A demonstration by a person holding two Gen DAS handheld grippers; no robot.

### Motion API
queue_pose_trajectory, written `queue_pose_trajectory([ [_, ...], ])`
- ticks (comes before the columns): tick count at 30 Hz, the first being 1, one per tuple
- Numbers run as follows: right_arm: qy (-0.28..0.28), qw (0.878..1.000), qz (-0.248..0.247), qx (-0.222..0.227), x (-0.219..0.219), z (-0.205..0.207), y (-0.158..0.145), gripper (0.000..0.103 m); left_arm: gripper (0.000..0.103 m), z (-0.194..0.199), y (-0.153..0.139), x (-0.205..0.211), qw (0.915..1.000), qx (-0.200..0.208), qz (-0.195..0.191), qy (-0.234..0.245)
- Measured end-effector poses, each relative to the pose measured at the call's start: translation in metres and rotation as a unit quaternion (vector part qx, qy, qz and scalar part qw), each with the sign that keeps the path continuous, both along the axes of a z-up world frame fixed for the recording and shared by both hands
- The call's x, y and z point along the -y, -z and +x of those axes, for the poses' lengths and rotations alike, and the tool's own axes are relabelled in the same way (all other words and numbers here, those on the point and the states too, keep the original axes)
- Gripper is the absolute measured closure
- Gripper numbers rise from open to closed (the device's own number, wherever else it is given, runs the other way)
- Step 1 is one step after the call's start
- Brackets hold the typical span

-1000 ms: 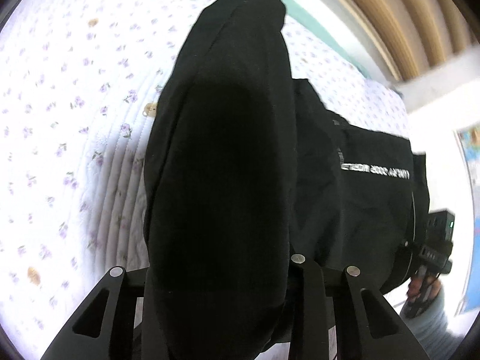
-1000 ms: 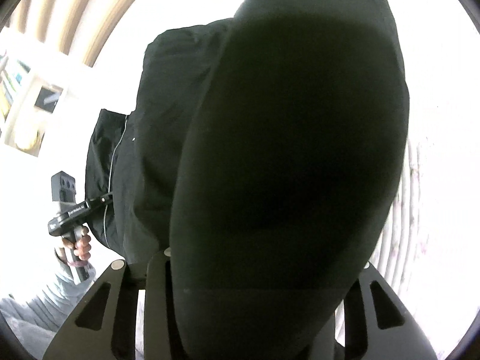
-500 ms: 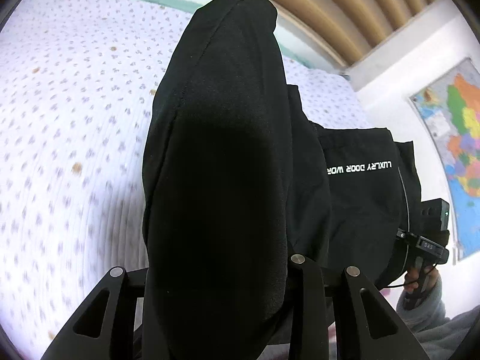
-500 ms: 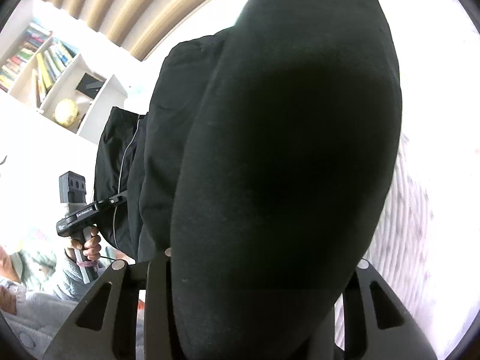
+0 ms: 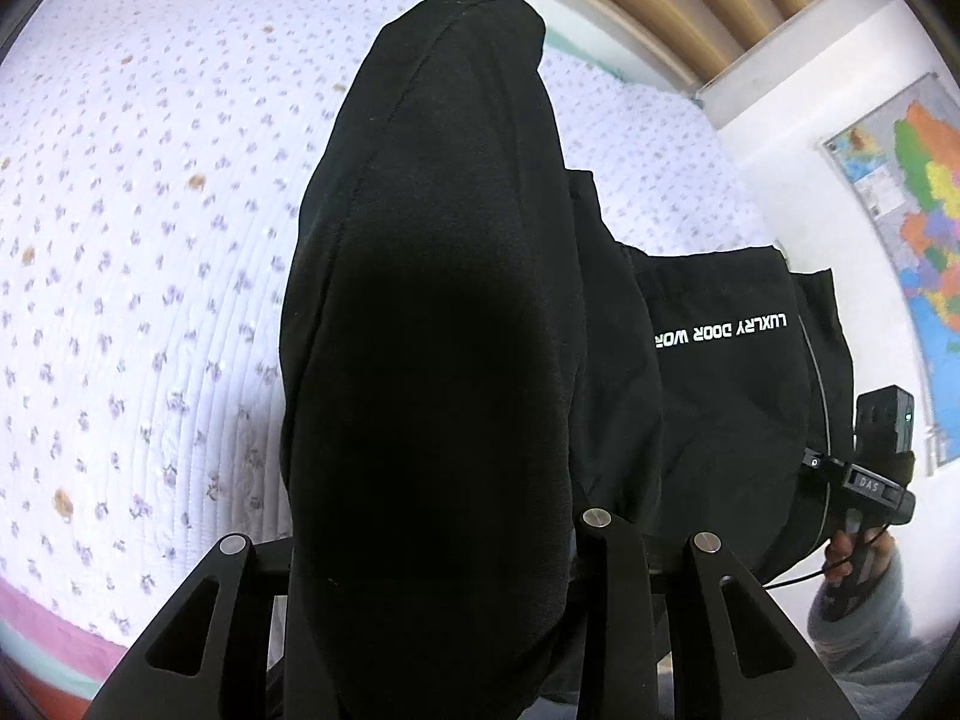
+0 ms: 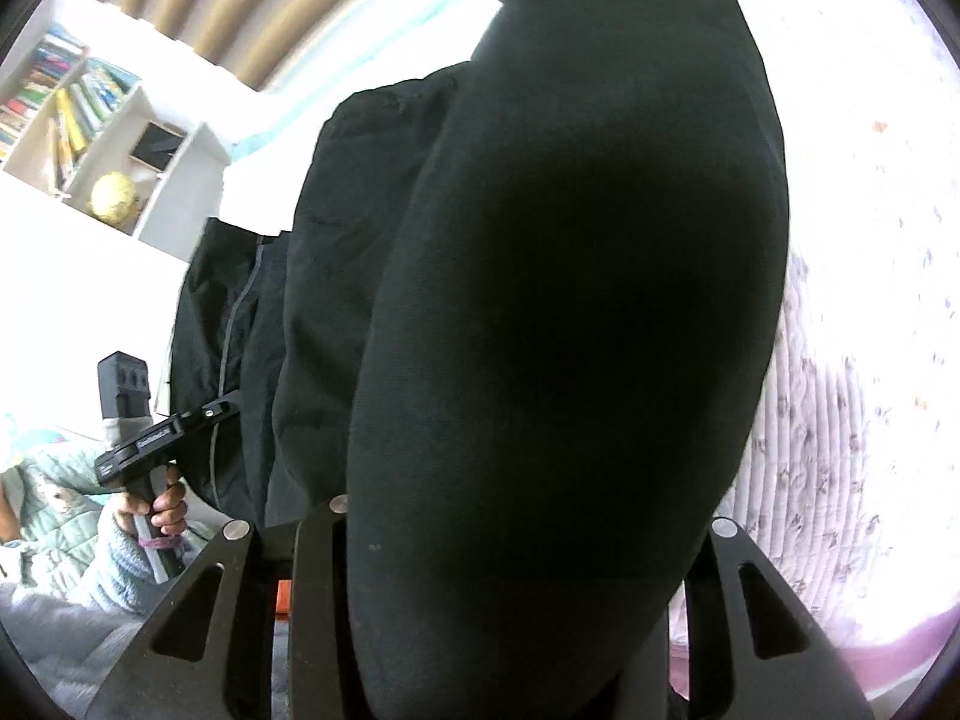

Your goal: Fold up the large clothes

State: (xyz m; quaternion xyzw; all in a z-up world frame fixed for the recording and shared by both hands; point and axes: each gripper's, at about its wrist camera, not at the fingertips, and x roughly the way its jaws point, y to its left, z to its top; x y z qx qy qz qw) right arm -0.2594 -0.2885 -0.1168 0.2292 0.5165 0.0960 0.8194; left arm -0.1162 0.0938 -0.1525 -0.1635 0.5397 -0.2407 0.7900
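Black garment between left gripper fingers, above floral quilt

Matt black cloth garment (soft-looking) over ribbed quilted bedspread.

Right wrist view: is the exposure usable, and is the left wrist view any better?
Right wrist view: white floral quilted bedspread blown out at right, black fabric garment nearly featureless; left wrist view: even exposure, bedspread print crisp, white lettering legible, strong fisheye bending.
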Motion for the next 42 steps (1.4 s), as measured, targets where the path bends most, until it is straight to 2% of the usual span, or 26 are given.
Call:
queue_pose_trajectory([
  [2,0.013,1.0,0.005,-0.016,0.001,0.013,0.021,0.058,0.067,0.008,0.02,-0.02,0.9998,-0.017,0.006,-0.007],
  [3,0.026,0.999,0.01,-0.029,-0.005,0.023,0.032,0.058,0.066,0.012,0.03,-0.017,0.9993,-0.026,0.024,-0.01],
  [5,0.053,0.997,0.018,-0.054,-0.001,0.035,0.052,0.057,0.066,0.013,0.043,-0.015,0.9985,-0.037,0.034,-0.022],
  [9,0.074,0.994,0.04,-0.071,0.021,0.034,0.078,0.051,0.063,0.023,0.071,-0.036,0.9953,-0.079,-0.01,-0.054],
  [11,0.085,0.992,0.038,-0.085,0.04,0.026,0.094,0.043,0.057,0.027,0.087,-0.042,0.9937,-0.096,-0.015,-0.056],
  [13,0.112,0.988,0.029,-0.098,0.058,0.016,0.107,0.031,0.036,0.029,0.11,-0.057,0.9901,-0.124,-0.021,-0.064],
  [14,0.127,0.986,0.03,-0.102,0.065,0.012,0.111,0.029,0.032,0.031,0.118,-0.064,0.9879,-0.135,-0.023,-0.073],
  [15,0.136,0.985,0.038,-0.102,0.068,0.008,0.111,0.024,0.03,0.029,0.123,-0.074,0.9846,-0.146,-0.036,-0.089],
  [16,0.147,0.983,0.04,-0.102,0.071,0.003,0.108,0.024,0.03,0.028,0.123,-0.081,0.9825,-0.15,-0.049,-0.1],
  [18,0.153,0.983,0.026,-0.097,0.076,-0.006,0.098,0.024,0.03,0.016,0.114,-0.094,0.9803,-0.145,-0.061,-0.119],
  [19,0.148,0.984,-0.003,-0.096,0.073,-0.01,0.088,0.024,0.03,0.011,0.104,-0.1,0.9815,-0.134,-0.052,-0.126],
  [20,0.146,0.983,-0.047,-0.1,0.07,-0.015,0.079,0.024,0.03,0.008,0.095,-0.107,0.9826,-0.125,-0.035,-0.133],
  [21,0.14,0.976,-0.126,-0.105,0.061,-0.018,0.063,0.023,0.03,0.004,0.091,-0.114,0.9824,-0.118,-0.012,-0.144],
  [22,0.133,0.969,-0.178,-0.108,0.076,-0.02,0.055,0.023,0.03,-0.011,0.078,-0.121,0.9813,-0.109,0.018,-0.157],
  [24,0.124,0.941,-0.293,-0.119,0.052,-0.021,0.027,0.023,0.03,-0.018,0.058,-0.132,0.975,-0.101,0.078,-0.182],
  [26,0.122,0.923,-0.338,-0.141,0.036,-0.021,0.01,0.022,0.031,-0.03,0.037,-0.137,0.9548,-0.092,0.183,-0.215],
  [27,0.112,0.918,-0.346,-0.157,0.023,-0.019,-0.001,0.022,0.032,-0.034,0.025,-0.132,0.9461,-0.088,0.223,-0.218],
  [28,0.106,0.919,-0.345,-0.161,0.008,-0.013,-0.007,0.022,0.032,-0.038,0.011,-0.132,0.9445,-0.079,0.239,-0.211],
  [31,0.086,0.93,-0.337,-0.121,-0.02,-0.022,-0.042,0.022,0.032,-0.058,-0.039,-0.091,0.9608,-0.024,0.207,-0.182],
  [33,0.078,0.939,-0.326,-0.081,-0.031,-0.035,-0.065,0.022,0.032,-0.07,-0.072,-0.068,0.9676,-0.006,0.192,-0.164],
  [35,0.08,0.946,-0.311,-0.049,-0.056,-0.032,-0.087,0.022,0.032,-0.081,-0.099,-0.04,0.9742,0.014,0.176,-0.14],
  [39,0.082,0.963,-0.256,0.01,-0.1,-0.029,-0.125,0.022,0.032,-0.083,-0.131,0.014,0.9784,0.048,0.175,-0.099],
  [42,0.067,0.961,-0.264,0.037,-0.125,-0.03,-0.14,0.022,0.032,-0.091,-0.147,0.034,0.9749,0.084,0.19,-0.08],
])
